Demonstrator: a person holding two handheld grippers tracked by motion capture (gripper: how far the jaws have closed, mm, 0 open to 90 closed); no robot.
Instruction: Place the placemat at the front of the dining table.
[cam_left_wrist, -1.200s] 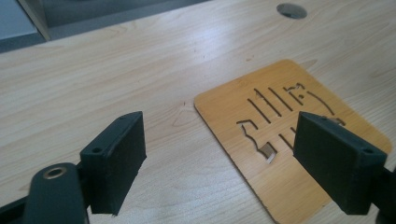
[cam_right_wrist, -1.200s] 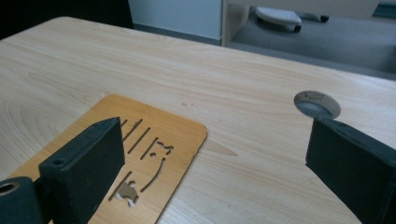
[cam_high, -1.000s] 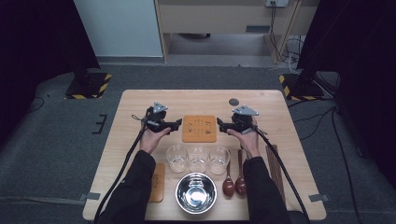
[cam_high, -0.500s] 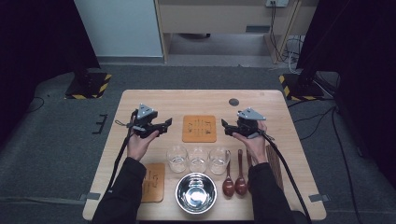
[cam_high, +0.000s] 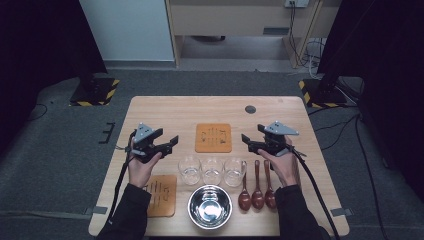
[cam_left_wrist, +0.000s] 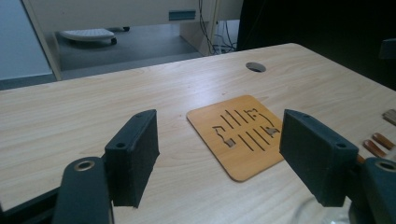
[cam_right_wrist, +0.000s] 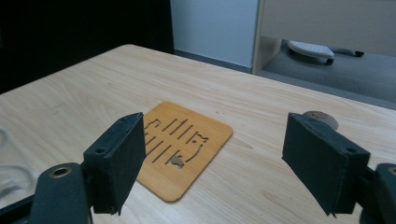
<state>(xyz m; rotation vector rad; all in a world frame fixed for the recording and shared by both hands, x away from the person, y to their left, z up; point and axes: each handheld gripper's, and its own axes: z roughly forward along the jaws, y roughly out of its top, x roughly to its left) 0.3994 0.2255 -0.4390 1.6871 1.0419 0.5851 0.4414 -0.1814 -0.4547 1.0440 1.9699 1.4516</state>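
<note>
On the light wooden table (cam_high: 165, 107), an orange cut-out coaster (cam_high: 213, 137) lies flat at mid-table, between the left gripper (cam_high: 171, 143) and the right gripper (cam_high: 246, 140), each well apart from it and pointing inward at it. Both grippers stand with jaws parted and nothing between the pads, though the jaws of both have just been closing a little. The work in hand looks like the placing of that coaster, and the grippers now hang clear of it. To do this step well, the person should keep both sets of jaws wide and lifted clear of the three glasses (cam_high: 212, 169) that stand in a row just behind the coaster on the person's side, since a low sweep could tip one. The next reach probably goes to a glass or to the second coaster (cam_high: 162, 194) at the near left, so a level, unhurried approach suits best. The high view gives the whole layout: a steel bowl (cam_high: 210, 206) at the near edge and three brown spoons (cam_high: 256, 190) to the right of the glasses. The left gripper view adds the coaster's slotted pattern close up and the round cable hole (cam_left_wrist: 255, 67) beyond it; the right gripper view shows the same coaster (cam_right_wrist: 184, 147) from the other side.
</note>
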